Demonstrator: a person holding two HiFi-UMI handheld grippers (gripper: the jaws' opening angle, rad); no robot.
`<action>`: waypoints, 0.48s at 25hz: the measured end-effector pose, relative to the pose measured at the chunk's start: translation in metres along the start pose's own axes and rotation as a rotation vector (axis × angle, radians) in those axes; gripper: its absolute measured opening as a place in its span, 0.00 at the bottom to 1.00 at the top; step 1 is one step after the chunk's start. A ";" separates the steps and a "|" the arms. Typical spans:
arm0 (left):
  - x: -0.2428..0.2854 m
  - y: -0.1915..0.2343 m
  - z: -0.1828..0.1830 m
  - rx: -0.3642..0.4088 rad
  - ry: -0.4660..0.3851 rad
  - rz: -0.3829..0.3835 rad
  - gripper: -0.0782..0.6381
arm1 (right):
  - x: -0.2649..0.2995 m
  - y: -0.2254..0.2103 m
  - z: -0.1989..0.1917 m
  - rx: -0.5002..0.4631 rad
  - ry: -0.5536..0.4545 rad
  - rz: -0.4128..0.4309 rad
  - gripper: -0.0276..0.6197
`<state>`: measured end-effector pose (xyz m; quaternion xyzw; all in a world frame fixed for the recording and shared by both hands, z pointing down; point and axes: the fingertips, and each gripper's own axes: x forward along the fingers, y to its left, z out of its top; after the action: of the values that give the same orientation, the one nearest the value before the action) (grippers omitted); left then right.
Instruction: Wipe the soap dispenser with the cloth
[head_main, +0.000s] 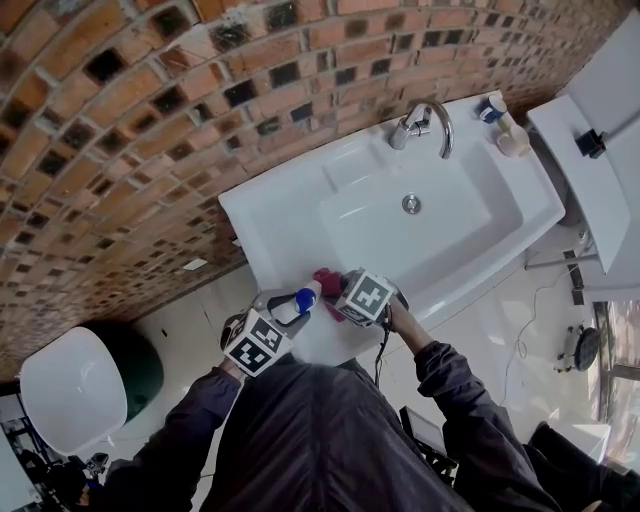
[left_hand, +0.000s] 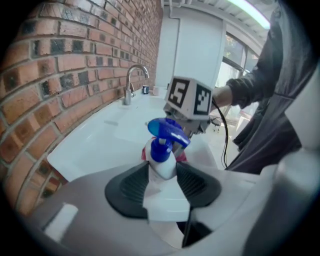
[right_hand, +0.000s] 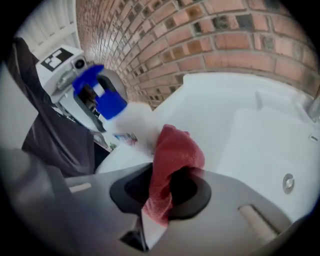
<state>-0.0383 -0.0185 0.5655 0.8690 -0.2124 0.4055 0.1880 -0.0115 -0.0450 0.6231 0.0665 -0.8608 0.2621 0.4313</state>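
The soap dispenser (head_main: 305, 298) is a white bottle with a blue pump head, standing at the front left rim of the white sink (head_main: 270, 215). My left gripper (head_main: 290, 308) is shut on the bottle's body; in the left gripper view the dispenser (left_hand: 162, 159) fills the gap between the black pads (left_hand: 137, 187). A red cloth (head_main: 326, 283) hangs bunched in my right gripper (head_main: 338, 292), which is shut on it. In the right gripper view the cloth (right_hand: 172, 155) sits right beside the dispenser (right_hand: 125, 120), touching or nearly touching its side.
A chrome faucet (head_main: 430, 120) stands at the sink's back, with the drain (head_main: 411, 204) in the basin. Another small bottle (head_main: 505, 130) sits on the back right corner. A brick wall (head_main: 150, 120) runs behind; a toilet (head_main: 590, 150) is at right, a white lid (head_main: 60, 390) at lower left.
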 end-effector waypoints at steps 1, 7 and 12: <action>0.001 0.000 0.000 -0.003 -0.001 0.001 0.36 | 0.008 0.000 -0.007 0.009 0.013 0.003 0.15; 0.000 0.001 -0.001 -0.012 -0.021 0.029 0.37 | -0.017 0.002 0.000 0.044 -0.105 -0.087 0.15; -0.024 0.004 0.011 -0.039 -0.123 0.089 0.36 | -0.086 0.033 0.025 0.031 -0.353 -0.174 0.15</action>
<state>-0.0472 -0.0220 0.5410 0.8782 -0.2696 0.3552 0.1732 0.0128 -0.0394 0.5311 0.1923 -0.9098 0.2212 0.2937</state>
